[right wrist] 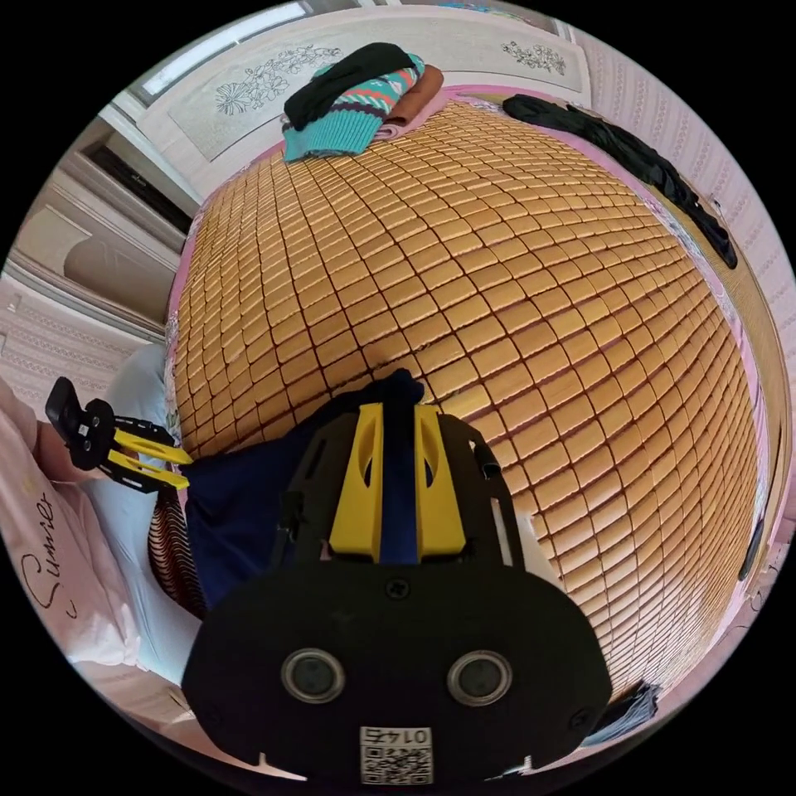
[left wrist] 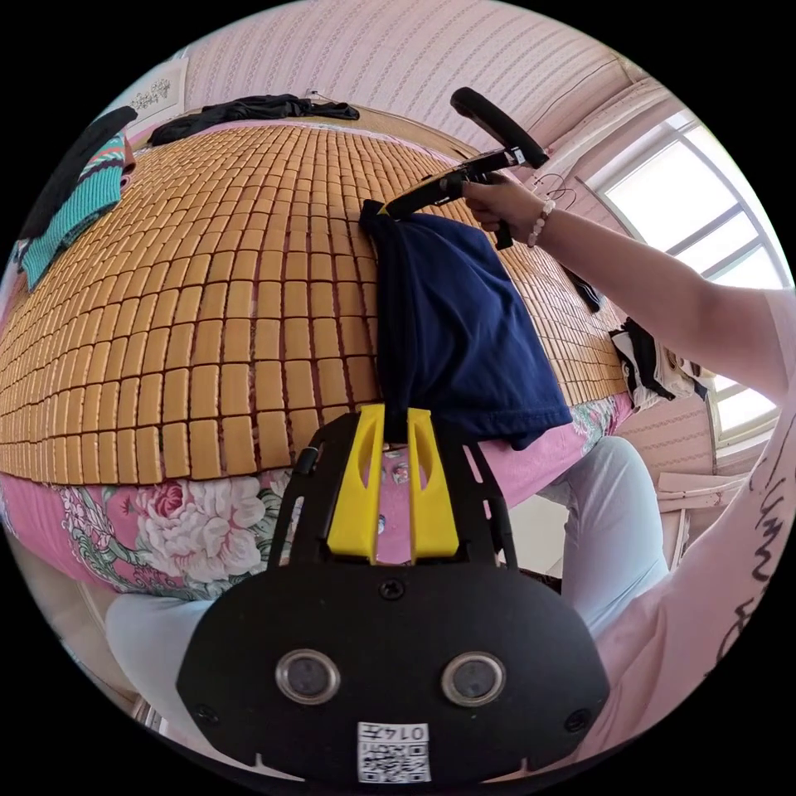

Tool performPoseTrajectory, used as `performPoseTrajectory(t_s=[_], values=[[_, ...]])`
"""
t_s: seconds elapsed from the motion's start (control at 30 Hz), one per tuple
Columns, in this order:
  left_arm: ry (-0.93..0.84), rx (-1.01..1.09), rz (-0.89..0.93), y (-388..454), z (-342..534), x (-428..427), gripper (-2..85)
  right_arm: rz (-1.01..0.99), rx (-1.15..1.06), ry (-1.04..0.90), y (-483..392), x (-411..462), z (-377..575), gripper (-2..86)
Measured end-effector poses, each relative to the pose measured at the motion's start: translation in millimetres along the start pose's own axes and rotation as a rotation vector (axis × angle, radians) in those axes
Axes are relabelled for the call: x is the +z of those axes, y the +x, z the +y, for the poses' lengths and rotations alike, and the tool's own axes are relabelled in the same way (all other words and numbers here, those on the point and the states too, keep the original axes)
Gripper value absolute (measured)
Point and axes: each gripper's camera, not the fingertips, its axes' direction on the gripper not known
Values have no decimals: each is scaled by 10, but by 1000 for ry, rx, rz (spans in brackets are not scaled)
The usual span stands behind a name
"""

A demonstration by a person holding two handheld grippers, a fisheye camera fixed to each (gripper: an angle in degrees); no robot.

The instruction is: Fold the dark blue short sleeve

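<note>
Bamboo mat (left wrist: 207, 332): spread over the bed, bare across most of its width in both views.

Floral sheet (left wrist: 191, 522): seen below the mat's near edge.

Teal patterned knit pile (right wrist: 348, 108): set at the mat's far corner, by the headboard.

Black garment (right wrist: 630, 157): strung along the mat's far side edge.

Dark blue short sleeve (left wrist: 456, 332): laid along the near edge of the mat, one end draped over the bed's side, the rest flat.

Left gripper (left wrist: 396, 414): yellow jaws closed nearly together, a fold of the dark blue fabric pinched between them at the bed's edge.

Right gripper (right wrist: 399, 410): jaws likewise narrowed, a strip of the same cloth clamped between them. In the left gripper view it is held by a hand (left wrist: 502, 203) at the garment's far corner.
</note>
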Motion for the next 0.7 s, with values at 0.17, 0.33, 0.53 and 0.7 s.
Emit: performPoseTrajectory(t_s=[0.17,0.33,0.53,0.7], values=[[20,23,8,-5,40,-115,6,-153,56,100,132,-236,218,25],[207,210,58,178,162,-631,-1,-258,150,458,75,-813,998,19],[321,522,50,680,89,-1117,-3,-197,366,824,-334,-1458,2281,18],[364,742,120,1168,-314,-1164,-3,5,484,918,-642,-2033,3121,19]])
